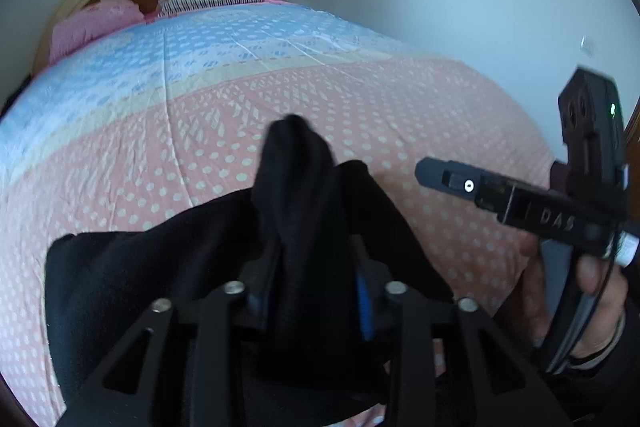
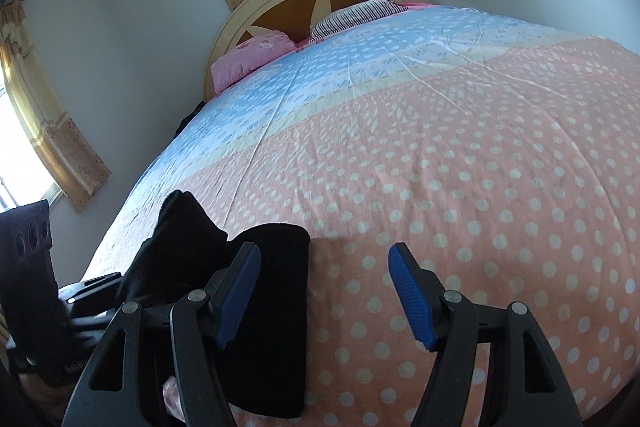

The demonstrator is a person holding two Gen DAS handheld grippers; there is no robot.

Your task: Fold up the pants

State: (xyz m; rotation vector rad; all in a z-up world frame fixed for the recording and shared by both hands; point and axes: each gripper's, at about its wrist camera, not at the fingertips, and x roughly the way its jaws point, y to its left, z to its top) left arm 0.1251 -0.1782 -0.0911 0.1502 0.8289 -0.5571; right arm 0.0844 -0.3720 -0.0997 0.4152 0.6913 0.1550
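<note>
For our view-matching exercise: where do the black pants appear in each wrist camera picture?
Left wrist view: black pants at bottom centre, bunched in the left gripper.
Right wrist view: pants at bottom left, beside the open right gripper.
Shared landmark: pink pillow by the headboard.

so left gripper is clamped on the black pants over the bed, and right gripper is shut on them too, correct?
Not quite. The left gripper is shut on the black pants above the bed, but the right gripper is open: the right wrist view shows its blue pads spread wide with only bedspread between them, the pants lying off to its left.
</note>
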